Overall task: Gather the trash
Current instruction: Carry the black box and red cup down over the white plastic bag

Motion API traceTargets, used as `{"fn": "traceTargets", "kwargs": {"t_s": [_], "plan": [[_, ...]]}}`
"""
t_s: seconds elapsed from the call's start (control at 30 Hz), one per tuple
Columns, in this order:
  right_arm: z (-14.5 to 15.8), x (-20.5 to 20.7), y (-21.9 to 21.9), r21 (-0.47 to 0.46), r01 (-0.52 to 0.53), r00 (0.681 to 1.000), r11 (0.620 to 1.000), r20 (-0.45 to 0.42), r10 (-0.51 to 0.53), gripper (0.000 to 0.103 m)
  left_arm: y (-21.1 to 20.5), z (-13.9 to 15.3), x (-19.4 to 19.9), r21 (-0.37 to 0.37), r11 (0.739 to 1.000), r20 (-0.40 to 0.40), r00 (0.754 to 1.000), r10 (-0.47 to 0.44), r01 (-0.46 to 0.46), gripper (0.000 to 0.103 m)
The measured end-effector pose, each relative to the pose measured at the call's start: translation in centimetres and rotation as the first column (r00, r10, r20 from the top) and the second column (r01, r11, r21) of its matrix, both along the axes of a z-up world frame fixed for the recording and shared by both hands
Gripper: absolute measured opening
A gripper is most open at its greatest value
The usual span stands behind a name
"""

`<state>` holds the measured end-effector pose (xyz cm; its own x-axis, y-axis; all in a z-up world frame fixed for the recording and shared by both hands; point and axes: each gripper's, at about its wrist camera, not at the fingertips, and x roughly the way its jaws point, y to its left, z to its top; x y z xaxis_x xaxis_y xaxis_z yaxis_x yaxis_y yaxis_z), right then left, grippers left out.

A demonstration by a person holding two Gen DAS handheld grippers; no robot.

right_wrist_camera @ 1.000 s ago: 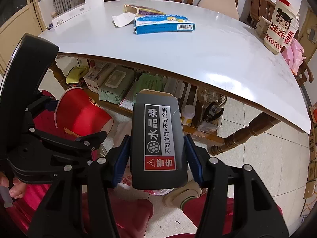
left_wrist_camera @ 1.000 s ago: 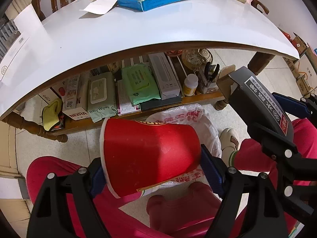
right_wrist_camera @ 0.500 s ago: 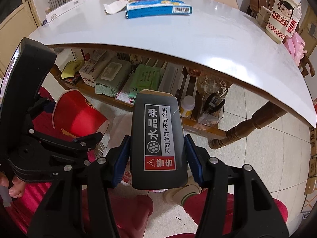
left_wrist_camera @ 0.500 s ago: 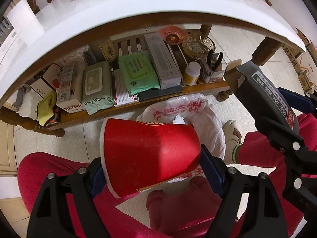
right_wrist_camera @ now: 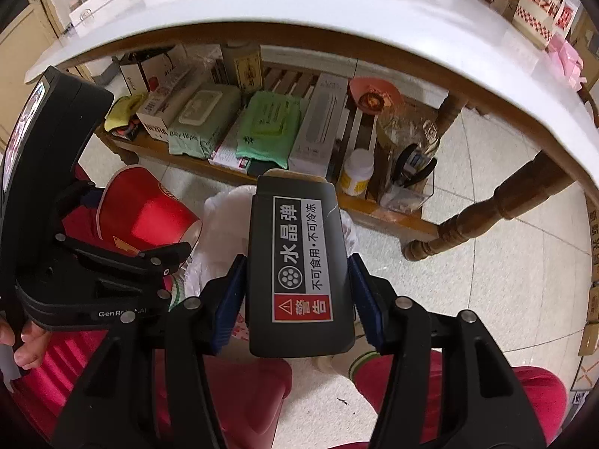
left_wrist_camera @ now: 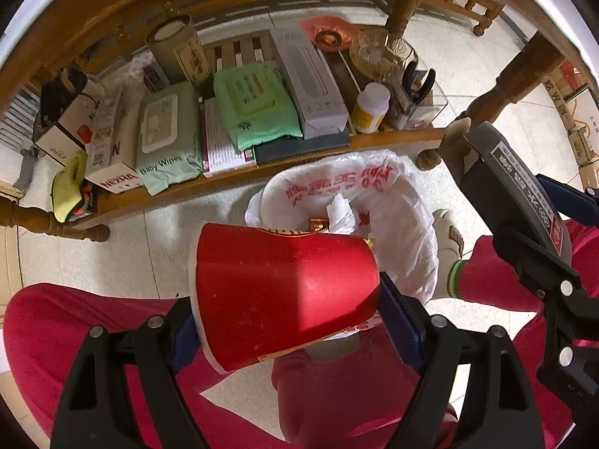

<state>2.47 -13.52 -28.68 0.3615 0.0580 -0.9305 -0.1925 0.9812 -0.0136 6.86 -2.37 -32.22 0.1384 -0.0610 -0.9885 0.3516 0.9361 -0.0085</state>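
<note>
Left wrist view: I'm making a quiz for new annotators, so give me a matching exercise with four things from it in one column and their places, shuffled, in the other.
Things:
1. red paper cup
2. black box
3. white pill bottle
4. crumpled tissue

Places:
A. in the white trash bag
B. on the wooden shelf under the table
C. between the pads of the left hand-held gripper
D. gripped by the right hand-held gripper

Pairs: 1-C, 2-D, 3-B, 4-A
</note>
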Motion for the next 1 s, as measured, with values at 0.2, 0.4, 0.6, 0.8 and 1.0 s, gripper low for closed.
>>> {"fn": "traceTargets", "kwargs": {"t_s": [0.2, 0.4, 0.6, 0.8, 1.0], "plan": [[-2.2, 0.7, -0.5, 0.009, 0.019, 0.999, 1.0, -0.044, -0.019, 0.054, -0.3, -2.1, 0.3, 0.021, 1.0, -0.043, 0.999, -0.003, 0.004, 0.079], [-4.1, 1.3, -0.9, 0.015, 0.031, 0.996, 0.999, -0.083, -0.03, 0.054, -0.2, -3.9, 0.8, 0.036, 0.999, -0.083, 0.997, 0.0, 0.003, 0.079], [-5.7, 1.9, -0.9, 0.014, 0.042, 0.993, 0.999, -0.115, -0.04, 0.054, -0.2, -5.5, 1.3, 0.054, 0.999, -0.107, 0.994, 0.005, 0.001, 0.079], [-7.6, 2.7, -1.1, 0.023, 0.059, 0.987, 0.998, -0.154, -0.055, 0.054, 0.3, -7.3, 1.9, 0.056, 0.998, -0.148, 0.989, 0.023, -0.015, 0.079], [-9.6, 3.2, -1.1, 0.013, 0.06, 0.981, 0.998, -0.187, -0.057, 0.054, 0.2, -8.8, 2.5, 0.064, 0.998, -0.177, 0.983, 0.039, -0.028, 0.079]]}}
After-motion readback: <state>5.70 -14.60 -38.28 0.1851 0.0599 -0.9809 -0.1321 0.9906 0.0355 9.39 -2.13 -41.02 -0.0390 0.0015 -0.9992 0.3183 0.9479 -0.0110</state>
